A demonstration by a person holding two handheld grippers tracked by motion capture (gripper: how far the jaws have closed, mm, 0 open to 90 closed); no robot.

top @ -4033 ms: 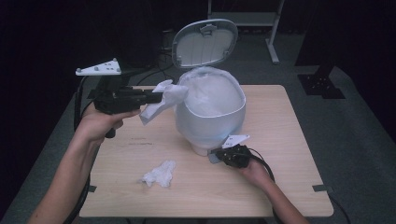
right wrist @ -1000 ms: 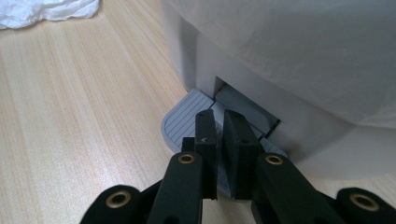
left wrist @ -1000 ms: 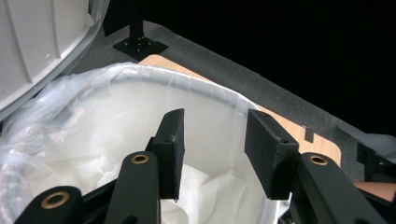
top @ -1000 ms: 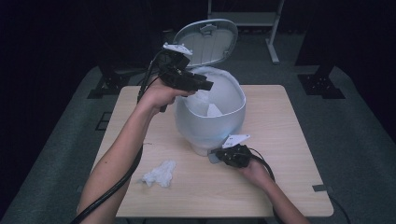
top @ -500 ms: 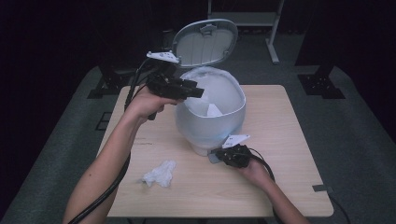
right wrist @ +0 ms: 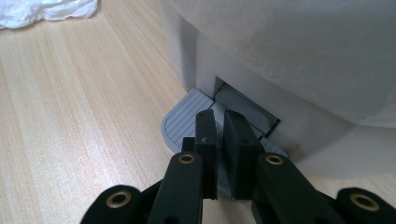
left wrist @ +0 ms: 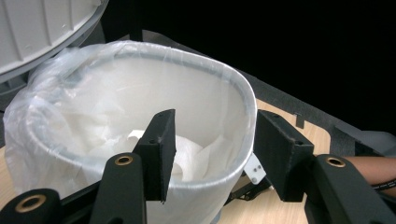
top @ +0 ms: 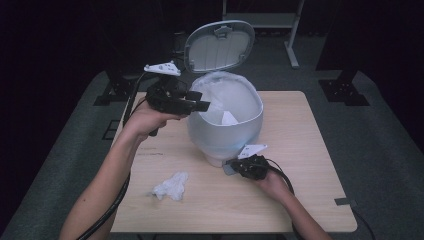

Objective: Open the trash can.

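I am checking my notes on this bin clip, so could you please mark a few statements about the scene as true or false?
1. The bin's lid stands open. True.
2. The right gripper presses the pedal with shut jaws. True.
3. The left gripper holds a tissue. False: its jaws are empty and have just been opening at the bin rim.
4. The table has no tissue on it. False: a crumpled tissue lies near the front.

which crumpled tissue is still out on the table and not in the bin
The crumpled tissue lying on the bare wooden table, left of the right gripper. The other tissue already sits inside the bag-lined bin, below the left gripper.
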